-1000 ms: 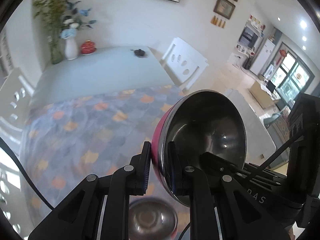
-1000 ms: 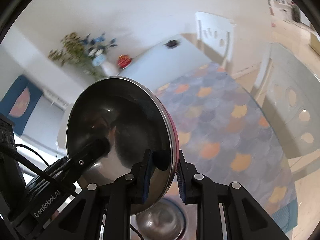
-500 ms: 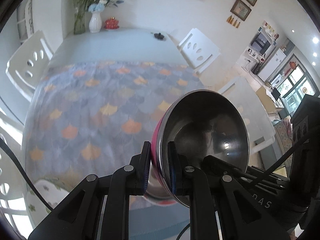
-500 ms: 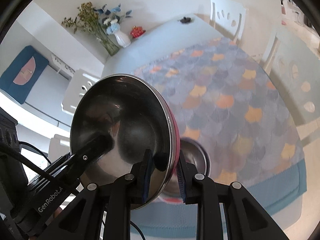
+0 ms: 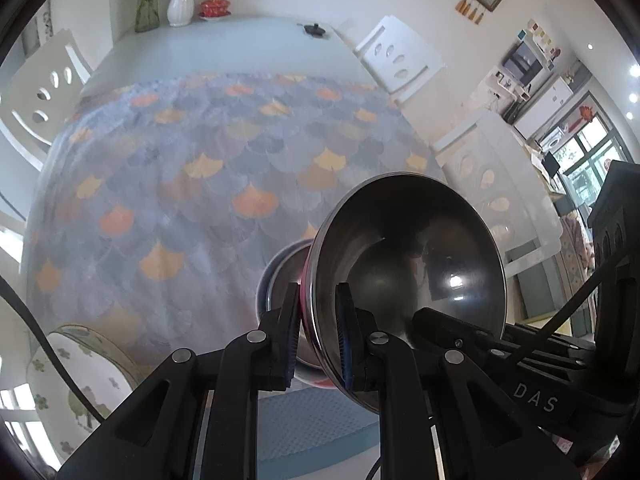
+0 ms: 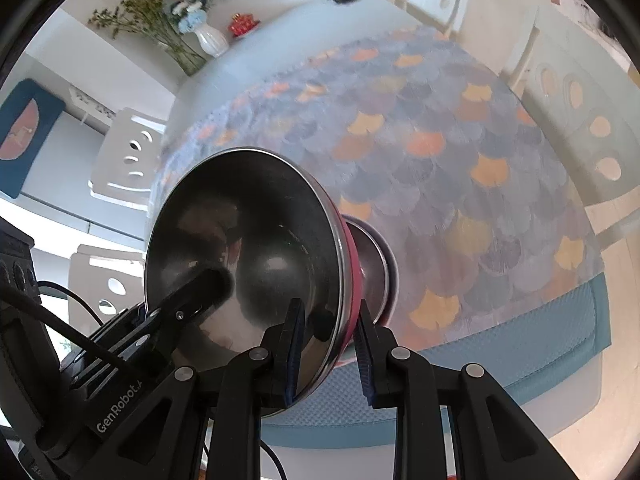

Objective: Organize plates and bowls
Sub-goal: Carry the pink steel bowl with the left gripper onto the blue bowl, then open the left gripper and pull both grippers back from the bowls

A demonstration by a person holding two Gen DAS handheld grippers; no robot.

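1. Covering most of both views is the table (image 5: 208, 40), with a cloth (image 5: 192, 184) of grey and orange scales on its near half; white chairs (image 5: 400, 56) stand around it.
2. Held above the near edge of the table is a steel bowl (image 5: 404, 276) with a pink outside – it is tilted on its side, the hollow facing the right wrist camera's left and the left wrist camera's right.
3. Under and behind it a second bowl (image 5: 280, 276) stands on the cloth near the table edge; whether the two touch I cannot tell.
4. The left gripper (image 5: 318, 334) pinches the rim of the held bowl, one finger inside and one on the pink wall.
5. The right gripper (image 6: 328, 348) pinches the opposite side of the same rim in the same way.
6. A flowered plate (image 5: 80, 380) lies at the lower left of the left view, only partly seen.
7. At the far end of the table stand a white vase (image 5: 180, 4) with flowers, a red pot (image 5: 215, 6) and a small black thing (image 5: 314, 30).
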